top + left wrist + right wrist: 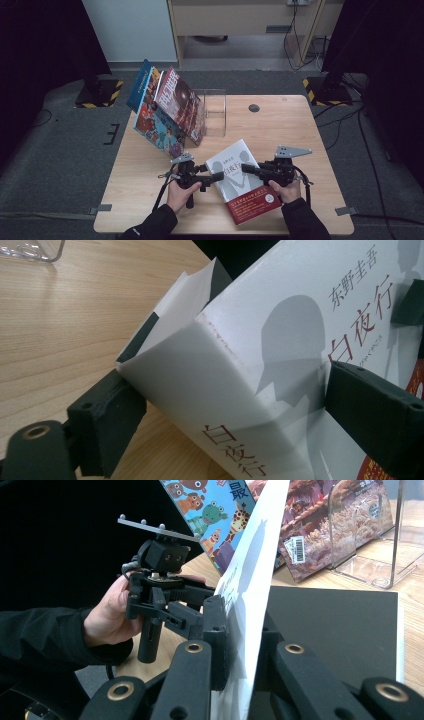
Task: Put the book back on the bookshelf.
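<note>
A white book [240,181] with a red band lies on the wooden table [145,185] between both grippers. My right gripper [247,168] is shut on the book's front cover [250,580], a thin white sheet pinched between its jaws [240,625] and lifted off the dark page beneath. My left gripper [218,176] straddles the spine side of the book [280,340]. Its jaws [240,415] stand wide, one under the back corner and one over the front cover, not visibly pressing. The right gripper's tip [410,302] rests on the cover's far edge.
Several colourful books [170,107] lean against a clear acrylic stand [215,112] at the back left of the table; both also appear behind the cover, the books [215,510] and the stand [370,535]. A round hole [254,107] sits near the far edge.
</note>
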A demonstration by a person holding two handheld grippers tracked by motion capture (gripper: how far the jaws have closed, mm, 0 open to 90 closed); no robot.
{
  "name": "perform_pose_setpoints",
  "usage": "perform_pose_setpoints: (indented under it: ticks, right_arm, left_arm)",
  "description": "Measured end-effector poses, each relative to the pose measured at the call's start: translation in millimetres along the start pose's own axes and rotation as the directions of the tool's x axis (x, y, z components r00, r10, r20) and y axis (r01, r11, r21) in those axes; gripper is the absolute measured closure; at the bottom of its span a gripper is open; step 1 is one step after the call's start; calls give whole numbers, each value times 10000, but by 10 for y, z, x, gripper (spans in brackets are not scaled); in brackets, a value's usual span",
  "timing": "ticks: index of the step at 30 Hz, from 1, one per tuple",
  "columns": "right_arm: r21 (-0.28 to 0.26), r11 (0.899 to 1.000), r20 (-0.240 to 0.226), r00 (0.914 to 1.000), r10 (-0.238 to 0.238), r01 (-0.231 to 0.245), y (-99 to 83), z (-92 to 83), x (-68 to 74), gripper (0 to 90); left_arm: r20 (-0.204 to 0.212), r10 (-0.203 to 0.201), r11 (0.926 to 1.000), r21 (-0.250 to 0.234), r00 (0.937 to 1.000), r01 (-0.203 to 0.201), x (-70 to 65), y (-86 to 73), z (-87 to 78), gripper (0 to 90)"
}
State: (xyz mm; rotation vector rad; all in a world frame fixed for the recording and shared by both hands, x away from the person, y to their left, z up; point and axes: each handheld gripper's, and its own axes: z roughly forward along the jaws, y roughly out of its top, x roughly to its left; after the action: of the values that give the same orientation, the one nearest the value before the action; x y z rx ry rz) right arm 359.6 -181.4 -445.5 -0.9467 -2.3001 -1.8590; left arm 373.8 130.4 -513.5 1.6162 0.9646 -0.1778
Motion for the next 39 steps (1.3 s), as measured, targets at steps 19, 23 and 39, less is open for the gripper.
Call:
perform_pose_setpoints:
  ticks: [19,23,39]
  right_arm:
    - [-692,9922,-42,9945,-1047,1042,95,-52,57,829]
    - [-682,9910,-103,9932,-1163,1154,69,-119,39,826]
    - [-104,9884,-222,9882,-1517,1515,-40,-352,-20,756]
  left_arm:
    - [-215,354,9972,-654,9991,-368,-95,178,-133,226]
    - [-258,678,9950,-719,9974,-695,-162,204,-135,258]
    - [-451,1960,9762,-851,9796,-1993,-407,256,-104,312]
